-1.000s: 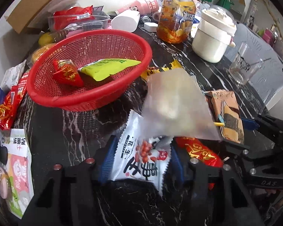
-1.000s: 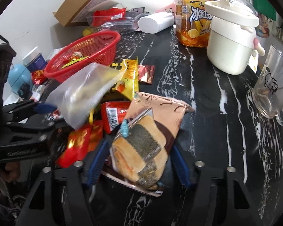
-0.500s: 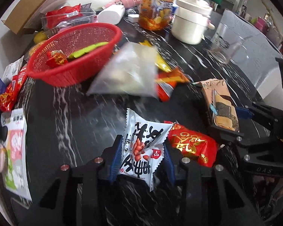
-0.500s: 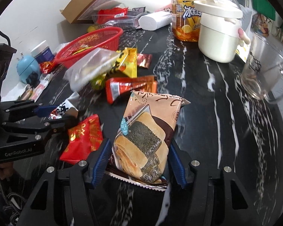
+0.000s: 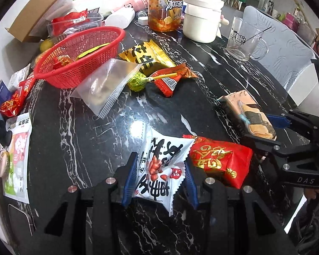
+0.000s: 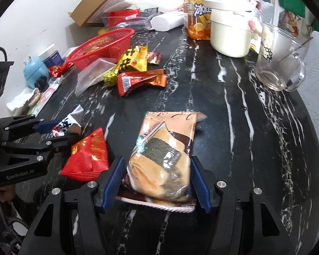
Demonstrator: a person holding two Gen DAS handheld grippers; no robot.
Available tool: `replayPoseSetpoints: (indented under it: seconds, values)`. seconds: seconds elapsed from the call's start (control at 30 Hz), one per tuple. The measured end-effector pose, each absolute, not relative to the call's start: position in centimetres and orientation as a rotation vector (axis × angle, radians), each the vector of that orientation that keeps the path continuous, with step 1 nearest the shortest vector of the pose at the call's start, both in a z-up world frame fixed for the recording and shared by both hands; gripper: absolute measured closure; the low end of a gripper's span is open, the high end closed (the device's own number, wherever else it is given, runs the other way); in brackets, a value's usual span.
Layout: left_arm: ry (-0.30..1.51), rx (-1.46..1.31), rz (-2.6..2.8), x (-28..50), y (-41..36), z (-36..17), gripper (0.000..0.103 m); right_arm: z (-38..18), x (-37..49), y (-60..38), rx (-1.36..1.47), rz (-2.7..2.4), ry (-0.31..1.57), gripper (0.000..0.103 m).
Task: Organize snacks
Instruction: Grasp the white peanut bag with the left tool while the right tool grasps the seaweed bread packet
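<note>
My left gripper (image 5: 159,176) is shut on a white peanut packet (image 5: 161,167), held near the table's front. My right gripper (image 6: 156,180) is shut on a brown seaweed-bread packet (image 6: 163,150); it also shows in the left wrist view (image 5: 246,114). A red packet (image 5: 221,161) lies between the two grippers. A red basket (image 5: 78,55) at the back left holds a small red packet and a green one. A clear zip bag (image 5: 106,85), a yellow packet (image 5: 146,57), an orange-red packet (image 5: 170,78) and a green-wrapped lollipop (image 5: 137,81) lie in front of the basket.
At the back stand an iced tea bottle (image 5: 165,6), a white pot (image 5: 202,17) and a glass mug (image 5: 244,40). A cardboard box (image 5: 38,14) and a clear tub (image 5: 74,23) sit behind the basket. More packets (image 5: 17,146) lie at the left edge.
Both grippers have pulled back toward the front with their packets. The clear zip bag has dropped off my left gripper's packet and now lies on the table by the basket.
</note>
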State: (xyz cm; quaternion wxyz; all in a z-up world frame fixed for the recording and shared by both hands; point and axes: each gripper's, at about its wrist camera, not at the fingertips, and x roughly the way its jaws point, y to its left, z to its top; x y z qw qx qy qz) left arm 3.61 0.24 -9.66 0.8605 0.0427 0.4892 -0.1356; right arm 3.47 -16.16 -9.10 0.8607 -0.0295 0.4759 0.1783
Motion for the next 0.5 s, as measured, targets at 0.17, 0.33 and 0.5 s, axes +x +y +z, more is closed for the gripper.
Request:
replayPoseSetpoints:
  seconds: [0.17,0.33,0.5]
  values:
    - [1.017,0.07,-0.272,3.66,0.62,-9.92,0.056,-9.27,3.53,-16.05,-0.082,0.343,0.986,0.034]
    - [0.992,0.05,-0.264,3.36,0.85,-9.93,0.056,-9.4,3.6,-16.11,-0.095,0.321,0.967,0.037]
    - [0.983,0.023,-0.285,2.98,1.25,-9.57,0.065,-9.06,3.06,-16.69,-0.065,0.316,0.933,0.051]
